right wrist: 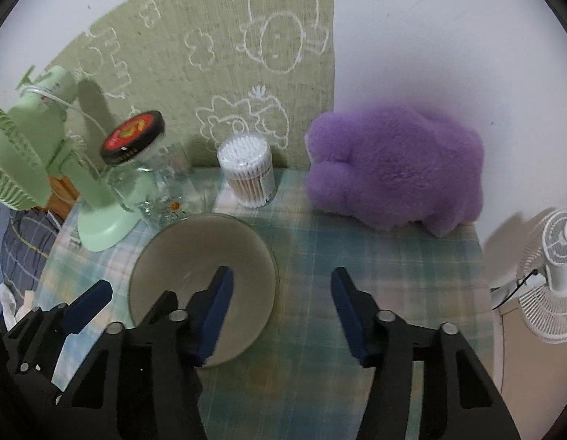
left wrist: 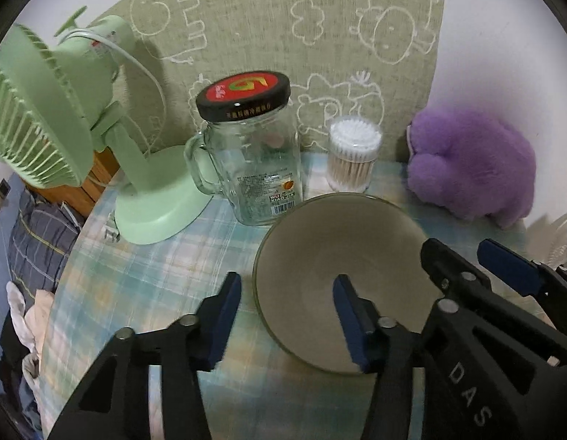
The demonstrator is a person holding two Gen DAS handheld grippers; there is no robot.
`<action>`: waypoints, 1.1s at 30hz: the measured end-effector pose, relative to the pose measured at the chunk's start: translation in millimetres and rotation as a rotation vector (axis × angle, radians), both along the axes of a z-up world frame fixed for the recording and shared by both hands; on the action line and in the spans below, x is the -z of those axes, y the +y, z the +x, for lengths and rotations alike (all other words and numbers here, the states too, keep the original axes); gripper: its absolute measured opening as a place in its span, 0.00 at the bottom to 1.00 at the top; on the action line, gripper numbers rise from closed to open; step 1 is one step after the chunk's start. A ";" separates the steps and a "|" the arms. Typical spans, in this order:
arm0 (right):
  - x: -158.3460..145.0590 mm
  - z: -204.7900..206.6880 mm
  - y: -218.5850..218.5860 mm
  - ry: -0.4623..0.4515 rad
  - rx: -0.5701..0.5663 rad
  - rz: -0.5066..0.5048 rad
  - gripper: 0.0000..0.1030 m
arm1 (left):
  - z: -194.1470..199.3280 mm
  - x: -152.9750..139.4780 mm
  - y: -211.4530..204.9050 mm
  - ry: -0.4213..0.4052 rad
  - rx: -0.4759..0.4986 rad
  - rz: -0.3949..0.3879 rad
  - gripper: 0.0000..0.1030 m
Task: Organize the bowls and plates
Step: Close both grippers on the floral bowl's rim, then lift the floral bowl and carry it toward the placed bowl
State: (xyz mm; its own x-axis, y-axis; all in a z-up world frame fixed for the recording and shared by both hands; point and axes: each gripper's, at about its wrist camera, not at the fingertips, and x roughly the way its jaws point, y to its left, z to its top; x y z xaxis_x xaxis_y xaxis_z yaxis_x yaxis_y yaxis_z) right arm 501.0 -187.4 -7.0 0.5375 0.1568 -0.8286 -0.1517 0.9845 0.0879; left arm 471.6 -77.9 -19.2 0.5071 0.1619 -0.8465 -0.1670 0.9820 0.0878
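Bowl (left wrist: 338, 256) rim between both open tongs

A white wall (right wrist: 448, 36) is backing the scene, with a green doodle-printed cloth (left wrist: 283, 36) hanging on it. A pale plaid cloth is covering the counter (right wrist: 356, 256). A white standing fan (right wrist: 555, 256) is sitting at right; plaid bedding (left wrist: 37, 234) is lying at left.

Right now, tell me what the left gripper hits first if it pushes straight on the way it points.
Probably the bowl. The left gripper straddles the bowl's left rim, with its right finger over the inside and its left finger over the checked tablecloth. The jaws stand apart, gripping nothing. Depth is hard to judge.
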 end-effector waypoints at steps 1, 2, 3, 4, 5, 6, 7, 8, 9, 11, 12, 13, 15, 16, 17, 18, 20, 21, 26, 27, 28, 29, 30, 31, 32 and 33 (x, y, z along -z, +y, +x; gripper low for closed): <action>4.8 4.4 1.0 0.008 0.007 0.001 0.47 | 3.3 2.5 0.3 0.006 0.005 0.003 0.40; 7.2 6.9 1.5 0.011 0.009 0.003 0.45 | 5.6 3.8 0.3 0.001 0.004 0.018 0.37; 9.0 9.3 2.1 0.013 0.011 0.004 0.43 | 8.0 5.6 1.1 0.003 0.001 0.028 0.33; 12.7 13.3 3.3 0.019 0.012 0.003 0.39 | 10.5 7.7 2.7 0.008 -0.002 0.031 0.32; 14.5 15.1 4.3 0.021 0.011 0.003 0.38 | 13.3 10.8 4.4 0.019 -0.006 0.029 0.30; 16.4 16.8 5.9 0.023 0.010 0.001 0.37 | 14.5 12.8 5.6 0.026 -0.010 0.030 0.27; 18.8 19.3 7.3 0.027 0.006 -0.001 0.32 | 15.6 14.4 6.9 0.029 -0.013 0.032 0.25; 21.2 20.9 8.7 0.033 0.003 0.002 0.27 | 16.4 15.6 8.0 0.030 -0.012 0.038 0.22; 22.8 22.0 9.4 0.034 0.003 0.003 0.25 | 16.9 16.7 9.3 0.031 -0.013 0.042 0.18; 25.9 24.1 12.8 0.038 -0.002 0.002 0.18 | 18.0 19.0 12.4 0.035 -0.016 0.046 0.14; 26.7 24.9 14.6 0.039 -0.003 -0.003 0.16 | 18.7 20.3 14.0 0.037 -0.017 0.045 0.13; 26.9 25.5 15.6 0.036 0.000 -0.012 0.15 | 19.1 21.2 14.8 0.040 -0.018 0.041 0.13; 27.2 25.8 15.9 0.030 0.002 -0.013 0.15 | 20.1 21.8 14.2 0.041 -0.019 0.043 0.13; 27.3 25.9 15.7 0.028 0.002 -0.011 0.15 | 20.0 21.7 14.2 0.041 -0.018 0.044 0.12; 27.6 26.2 15.5 0.025 0.001 -0.009 0.15 | 19.8 22.0 14.0 0.041 -0.018 0.046 0.12; 27.8 26.6 15.5 0.023 0.000 -0.009 0.15 | 19.3 22.1 13.4 0.040 -0.016 0.050 0.12; 28.2 26.4 15.2 0.020 -0.006 -0.008 0.15 | 19.3 22.2 12.8 0.047 -0.016 0.053 0.12; 28.5 26.6 14.8 0.024 -0.006 -0.005 0.15 | 19.7 21.6 12.8 0.063 -0.019 0.051 0.12; 24.2 21.4 12.3 0.033 0.002 -0.012 0.15 | 14.3 20.1 10.0 0.081 -0.015 0.035 0.11; 23.5 19.6 11.5 0.034 0.001 -0.012 0.15 | 13.2 20.1 9.4 0.083 -0.012 0.032 0.11; 22.3 17.4 10.8 0.034 0.001 -0.016 0.15 | 11.2 19.7 8.3 0.085 -0.009 0.028 0.11; 20.9 14.8 9.8 0.032 0.001 -0.022 0.15 | 9.1 19.2 7.2 0.088 -0.007 0.023 0.11; 19.6 12.5 8.9 0.031 0.002 -0.026 0.15 | 6.7 18.4 5.9 0.090 -0.004 0.020 0.11; 18.2 9.4 7.6 0.030 0.003 -0.029 0.15 | 4.3 17.3 4.5 0.092 -0.001 0.018 0.12; 16.6 6.0 6.0 0.032 0.004 -0.031 0.15 | 1.6 16.0 2.9 0.094 0.001 0.017 0.12; 15.3 3.2 4.7 0.033 0.004 -0.032 0.15 | 0.1 15.1 2.2 0.096 0.003 0.015 0.12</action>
State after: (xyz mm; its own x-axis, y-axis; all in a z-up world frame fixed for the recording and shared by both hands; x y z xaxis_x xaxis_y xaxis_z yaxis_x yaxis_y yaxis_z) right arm 504.2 -182.7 -22.3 0.5104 0.1281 -0.8504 -0.1455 0.9874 0.0614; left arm 471.7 -75.6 -34.3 0.4246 0.1737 -0.8885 -0.1539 0.9810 0.1182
